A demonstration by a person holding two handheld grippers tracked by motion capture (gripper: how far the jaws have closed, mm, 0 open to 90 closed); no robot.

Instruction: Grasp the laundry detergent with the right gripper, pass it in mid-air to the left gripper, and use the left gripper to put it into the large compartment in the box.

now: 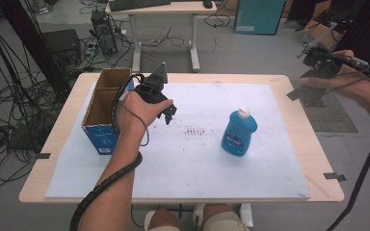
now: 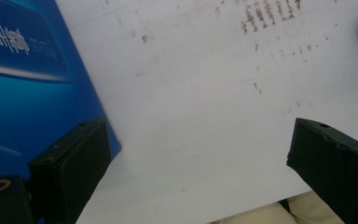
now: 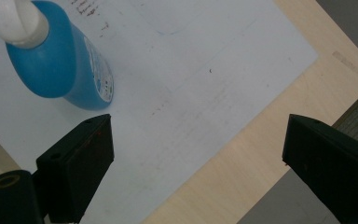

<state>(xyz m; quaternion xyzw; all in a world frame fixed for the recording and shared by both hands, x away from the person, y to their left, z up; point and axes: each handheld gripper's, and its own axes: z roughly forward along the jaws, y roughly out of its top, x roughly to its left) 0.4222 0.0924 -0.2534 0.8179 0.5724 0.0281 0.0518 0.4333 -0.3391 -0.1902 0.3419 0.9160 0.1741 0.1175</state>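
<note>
A blue bottle with a white cap stands upright on the white board, right of centre. An open-topped blue cardboard box sits at the board's left edge. My left gripper hovers just right of the box, open and empty. In the left gripper view the gripper has its jaws wide apart over bare board, with the box wall at left. My right gripper is raised over the table's right edge. In its own view that gripper is open, and the bottle lies ahead to the upper left.
Brown smudges mark the board's middle. The wooden table shows a bare rim around the board. Behind it stand a desk and a teal cabinet. Cables cover the floor at left.
</note>
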